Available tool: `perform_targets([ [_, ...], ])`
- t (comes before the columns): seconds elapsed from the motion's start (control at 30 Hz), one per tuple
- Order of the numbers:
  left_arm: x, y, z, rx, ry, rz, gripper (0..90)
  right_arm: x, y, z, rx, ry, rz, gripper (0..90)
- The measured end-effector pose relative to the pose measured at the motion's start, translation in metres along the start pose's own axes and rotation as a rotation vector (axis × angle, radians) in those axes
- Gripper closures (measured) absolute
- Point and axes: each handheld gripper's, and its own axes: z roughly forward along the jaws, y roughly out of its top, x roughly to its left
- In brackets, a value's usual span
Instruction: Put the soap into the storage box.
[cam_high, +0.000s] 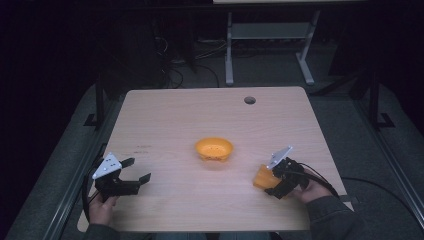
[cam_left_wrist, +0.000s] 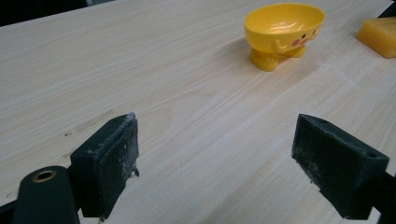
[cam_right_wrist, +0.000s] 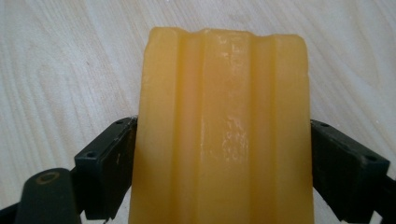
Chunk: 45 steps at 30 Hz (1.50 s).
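on the near right of the pale wooden table (cam_high: 165, 120), the right gripper (cam_high: 274, 180) has its jaws clamped on a ridged yellow-orange block (cam_right_wrist: 224, 135). looks like the carry step; next it needs lifting left to the small yellow footed bowl (cam_high: 214, 148). the left gripper (cam_high: 139, 170) idles, jaws apart.

1. Left gripper (cam_high: 136, 170) is showing black jaws, scuffed foam pads (cam_left_wrist: 122, 154), a brass-ringed hole and a grey three-cornered plate.
2. Right gripper (cam_high: 267, 183) is trailing a black cable.
3. The person is wearing dark grey sleeves (cam_high: 332, 216).
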Motion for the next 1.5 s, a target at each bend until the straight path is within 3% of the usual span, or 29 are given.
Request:
perform_targets([
  [1.13,0.001,0.0,-0.0014,-0.008,0.003,-0.003,14.1,0.0008,0.0001,0.0012,0.009,0.0,-0.018,20.5],
  [1.5,0.0008,-0.0001,-0.0015,-0.009,0.004,-0.007,14.1,0.0004,0.0026,-0.0061,-0.028,0.009,-0.019,20.5],
])
